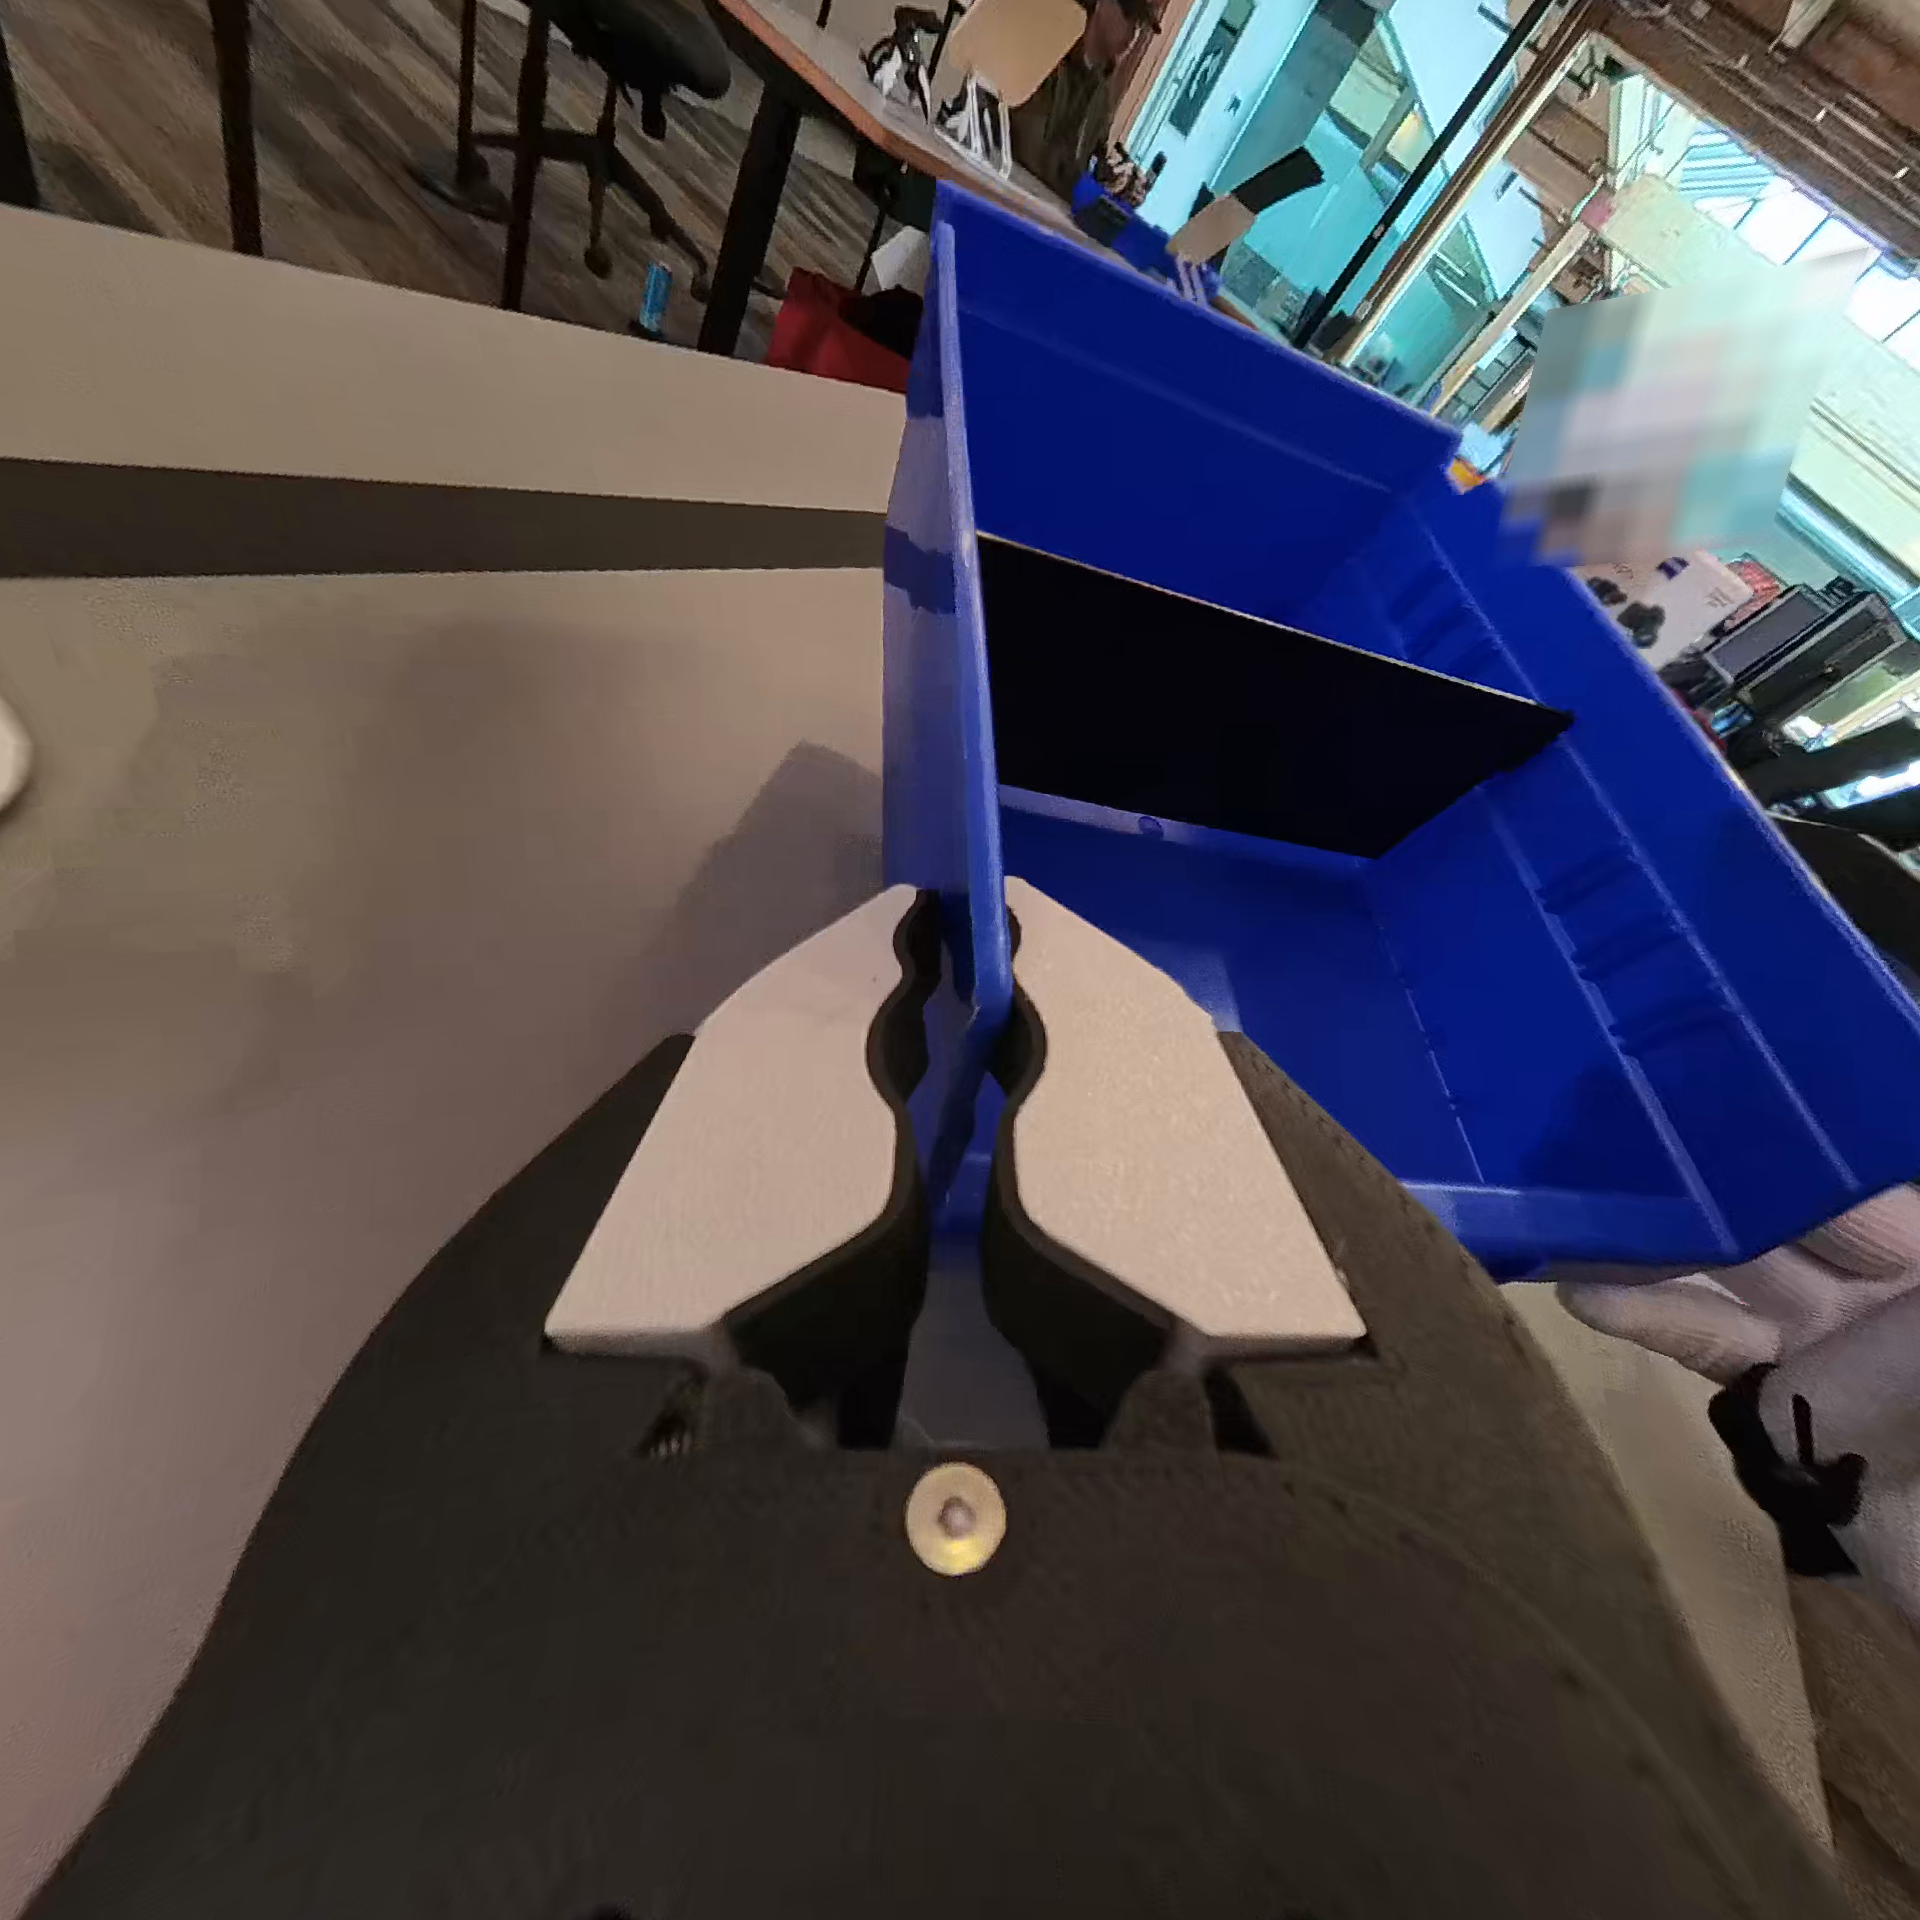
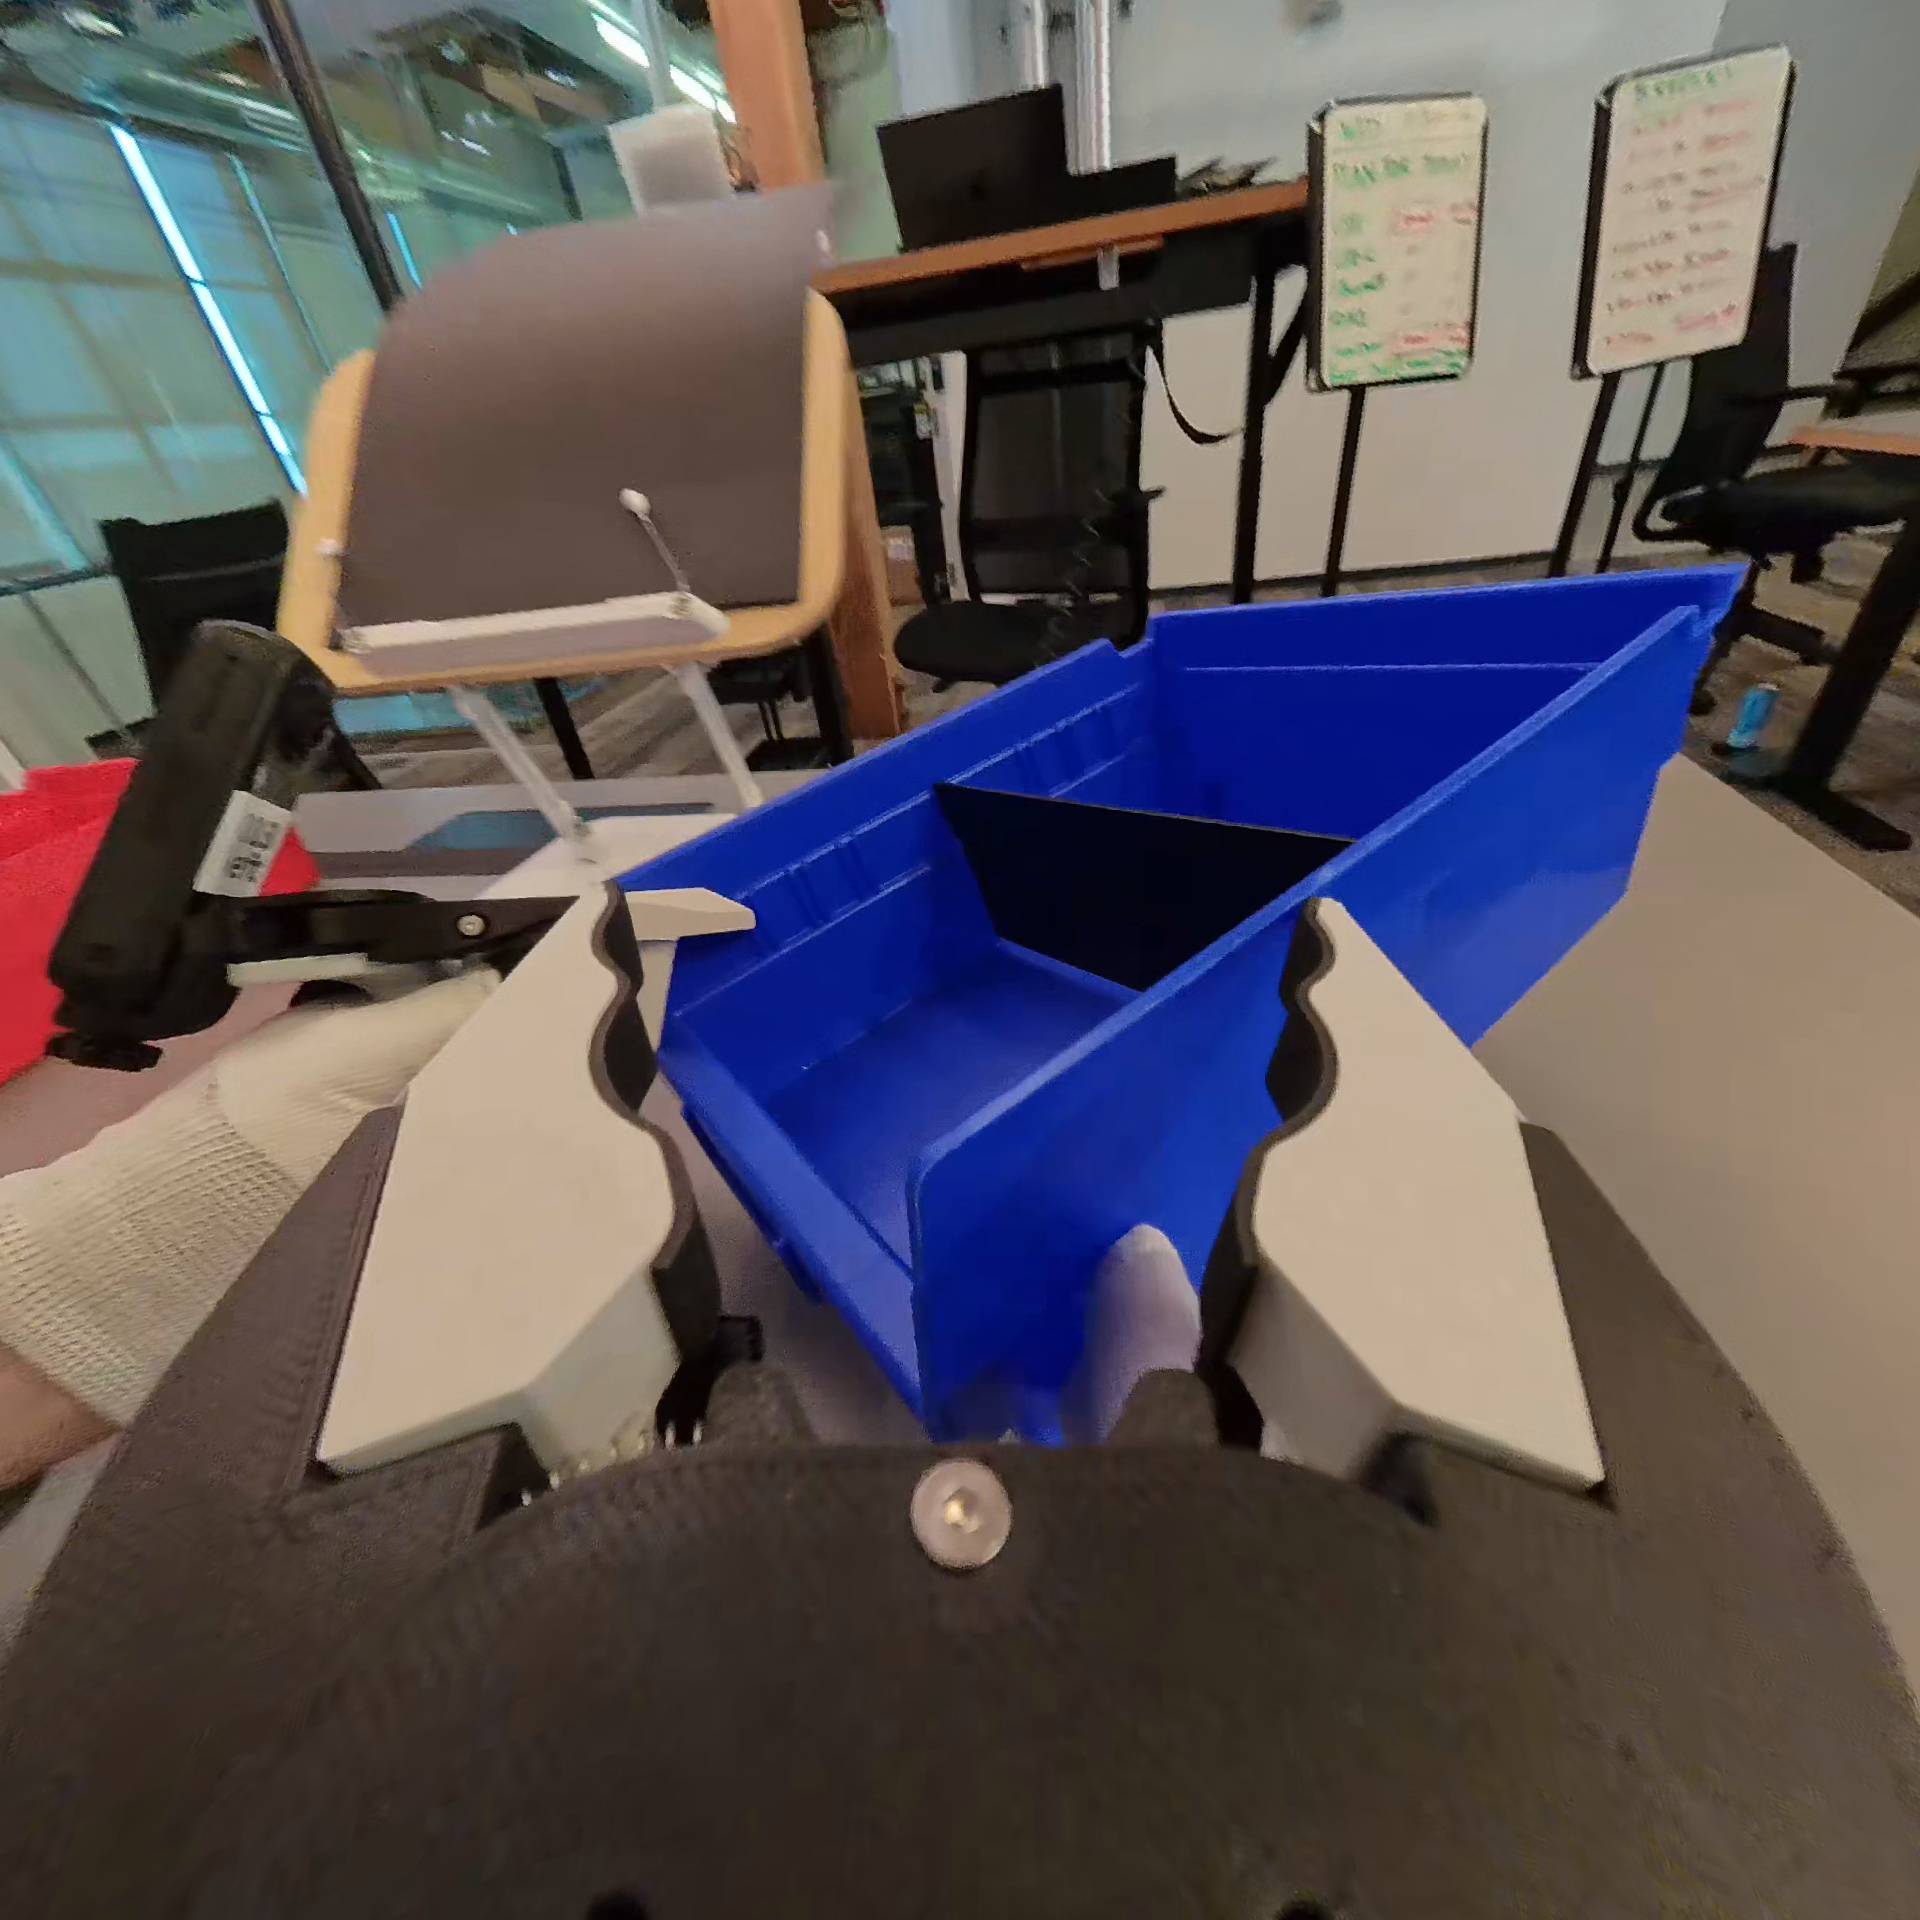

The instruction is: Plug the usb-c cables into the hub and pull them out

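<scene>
No usb-c cable or hub shows in either view. A blue plastic bin with a black divider is held tilted over the grey table, and it looks empty. My left gripper is shut on the bin's side wall. In the right wrist view the same bin and its divider fill the middle, and my left gripper clamps its far-left wall. My right gripper is open, its fingers either side of the bin's near end. A white-gloved fingertip rests on the bin's near wall.
The grey table stretches to the left. A red bin sits at the far left. A wooden chair holding a grey board, desks, office chairs and two whiteboards stand behind. A gloved hand is under the bin's corner. Some 15 cm of space lies between my two pairs of fingers.
</scene>
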`<state>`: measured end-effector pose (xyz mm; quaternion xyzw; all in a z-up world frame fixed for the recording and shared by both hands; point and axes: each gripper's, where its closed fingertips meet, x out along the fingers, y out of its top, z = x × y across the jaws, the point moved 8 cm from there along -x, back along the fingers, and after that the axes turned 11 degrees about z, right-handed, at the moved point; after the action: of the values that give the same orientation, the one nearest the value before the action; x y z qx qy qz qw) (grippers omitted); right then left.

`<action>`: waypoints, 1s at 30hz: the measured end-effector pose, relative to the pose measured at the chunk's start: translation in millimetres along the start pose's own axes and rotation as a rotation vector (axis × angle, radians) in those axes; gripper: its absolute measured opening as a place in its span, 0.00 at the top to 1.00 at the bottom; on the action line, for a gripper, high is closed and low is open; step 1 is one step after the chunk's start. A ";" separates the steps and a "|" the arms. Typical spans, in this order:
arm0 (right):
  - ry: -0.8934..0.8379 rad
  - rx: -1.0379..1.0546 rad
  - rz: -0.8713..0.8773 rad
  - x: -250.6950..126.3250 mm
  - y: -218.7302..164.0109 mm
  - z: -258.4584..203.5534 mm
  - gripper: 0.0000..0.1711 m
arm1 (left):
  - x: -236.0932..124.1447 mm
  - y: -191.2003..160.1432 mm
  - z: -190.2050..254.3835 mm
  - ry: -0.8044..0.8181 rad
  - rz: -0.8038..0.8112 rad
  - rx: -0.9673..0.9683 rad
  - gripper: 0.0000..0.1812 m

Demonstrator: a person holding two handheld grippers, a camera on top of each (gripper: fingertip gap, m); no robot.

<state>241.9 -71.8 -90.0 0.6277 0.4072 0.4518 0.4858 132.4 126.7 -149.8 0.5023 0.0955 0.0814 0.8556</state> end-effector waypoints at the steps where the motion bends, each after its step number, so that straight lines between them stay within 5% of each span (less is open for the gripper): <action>1: -0.011 0.010 -0.010 2.2 -2.9 14.2 0.30 | 10.4 -4.2 4.0 0.005 -0.006 0.005 0.96; 22: -0.156 0.072 -0.199 86.3 -46.6 250.3 0.41 | 127.5 -55.5 97.1 -0.166 -0.150 0.018 0.68; 27: -0.269 -0.185 -0.172 75.7 -19.7 258.8 0.39 | 127.7 -41.0 89.4 -0.222 -0.165 -0.022 0.59; 30: -0.232 -0.344 -0.129 56.8 13.4 218.5 0.40 | 98.1 -20.4 81.5 -0.244 -0.098 -0.016 0.57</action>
<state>468.0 -73.3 -93.3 0.5558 0.3050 0.4075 0.6573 248.3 71.2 -136.8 0.4961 0.0144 -0.0216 0.8679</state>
